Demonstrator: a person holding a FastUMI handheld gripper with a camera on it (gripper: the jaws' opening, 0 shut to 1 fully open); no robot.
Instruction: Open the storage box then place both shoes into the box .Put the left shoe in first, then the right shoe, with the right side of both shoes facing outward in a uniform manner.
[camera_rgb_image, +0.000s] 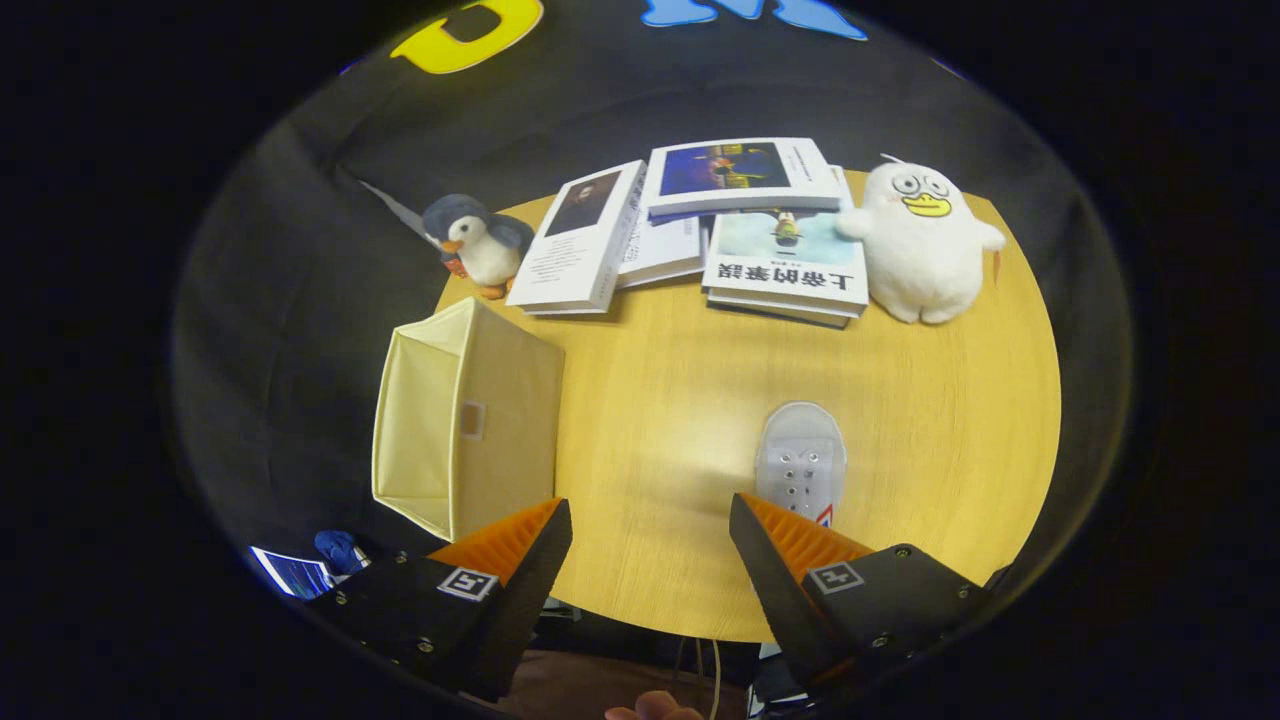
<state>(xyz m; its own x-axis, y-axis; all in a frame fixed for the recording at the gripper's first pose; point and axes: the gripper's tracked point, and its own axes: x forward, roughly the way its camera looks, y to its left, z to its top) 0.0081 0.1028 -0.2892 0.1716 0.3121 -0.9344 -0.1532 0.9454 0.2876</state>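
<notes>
Gripper is hovering above the near edge of a round wooden table, fingers spread wide apart and gripping nothing; bare tabletop is showing in the gap between them.

A white lace-up shoe is lying flat on the table just ahead of the right finger, toe pointing away from the gripper, heel end hidden behind that finger. Cannot tell from this angle whether it is the left or the right shoe.

The cream fabric storage box is sitting at the table's left edge, just ahead of the left finger and well apart from the shoe. It is standing open, with its mouth facing left, away from the shoe; nothing can be made out in the part of its interior that shows.

Across the far side of the table: a penguin plush at the left, a loose pile of books in the middle with several overlapping, and a white duck plush at the right, touching the nearest book stack.

A fingertip of the person is showing below the gripper, between the finger bases.
</notes>
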